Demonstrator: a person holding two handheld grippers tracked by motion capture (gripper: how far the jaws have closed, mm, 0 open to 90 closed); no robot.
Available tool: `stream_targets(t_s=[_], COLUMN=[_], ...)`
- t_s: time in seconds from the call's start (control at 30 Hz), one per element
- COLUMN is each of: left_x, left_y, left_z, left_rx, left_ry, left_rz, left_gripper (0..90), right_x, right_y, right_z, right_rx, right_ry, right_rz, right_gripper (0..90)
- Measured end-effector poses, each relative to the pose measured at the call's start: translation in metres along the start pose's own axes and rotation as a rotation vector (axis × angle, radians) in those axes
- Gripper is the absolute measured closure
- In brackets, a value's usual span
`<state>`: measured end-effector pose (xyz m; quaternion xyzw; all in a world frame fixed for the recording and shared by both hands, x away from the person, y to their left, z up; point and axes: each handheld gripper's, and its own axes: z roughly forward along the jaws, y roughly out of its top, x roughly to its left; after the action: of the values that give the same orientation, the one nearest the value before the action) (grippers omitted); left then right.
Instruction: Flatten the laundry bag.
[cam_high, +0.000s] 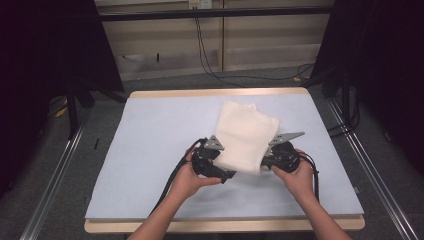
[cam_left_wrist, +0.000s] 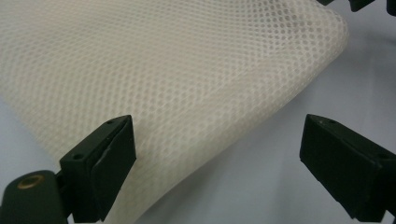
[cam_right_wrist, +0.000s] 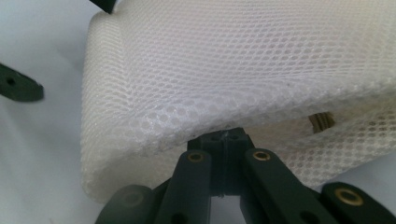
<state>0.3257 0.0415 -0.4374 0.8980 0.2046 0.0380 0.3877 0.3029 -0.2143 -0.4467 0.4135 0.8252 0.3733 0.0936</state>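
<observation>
1. The wooden-edged bench (cam_high: 150, 93) carries a pale blue-grey, matte, flat mat (cam_high: 150, 150) that covers nearly all of its top; only a thin strip of light wood shows along the far and near edges.
2. The cream-white folded mesh cloth (cam_high: 245, 135) lies on the mat, right of the middle, running from the two grippers toward the far edge. Its weave is an open honeycomb of small round holes, soft and slightly padded, with rounded fold edges (cam_left_wrist: 187, 79). In the right gripper view the stacked layers sag and part near the edge (cam_right_wrist: 233, 79).
3. The left gripper (cam_high: 220, 165), black hard plastic with a grey three-cornered plate, sits at the cloth's near left corner. Its jaws stand wide apart; one jaw lies against the cloth's edge, the other over bare mat, and nothing is clamped between them.
4. The right gripper (cam_high: 267, 159), of the same make, sits at the near right corner. Its jaws are pressed together (cam_right_wrist: 226, 140) on the cloth's edge, with mesh draping over the tips.
5. A small tan ribbed object (cam_right_wrist: 322, 121) shows through the mesh layers; what it is cannot be made out.
6. No readable writing is visible.
</observation>
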Motion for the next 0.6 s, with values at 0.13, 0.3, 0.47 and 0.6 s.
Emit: stream_targets(t_s=[0.13, 0.3, 0.47, 0.6], left_x=[-0.01, -0.012, -0.011, -0.003], left_y=[0.007, 0.01, 0.012, 0.013], left_z=[0.012, 0.021, 0.018, 0.009], left_rx=[0.001, 0.02, 0.003, -0.002], left_ry=[0.02, 0.05, 0.07, 0.058], left_rz=[0.055, 0.096, 0.094, 0.017], left_gripper=[11.2, 23.6, 65.7, 83.1], right_x=[0.0, 0.0, 0.0, -0.005], right_y=[0.002, 0.005, 0.006, 0.003], right_z=[-0.003, -0.003, -0.004, -0.008], right_rx=[-0.002, -0.01, -0.014, -0.026], right_ry=[0.003, 0.029, 0.032, -0.003], right_rz=[0.007, 0.021, 0.028, 0.036], right_gripper=[90.0, 90.0, 90.0, 83.3])
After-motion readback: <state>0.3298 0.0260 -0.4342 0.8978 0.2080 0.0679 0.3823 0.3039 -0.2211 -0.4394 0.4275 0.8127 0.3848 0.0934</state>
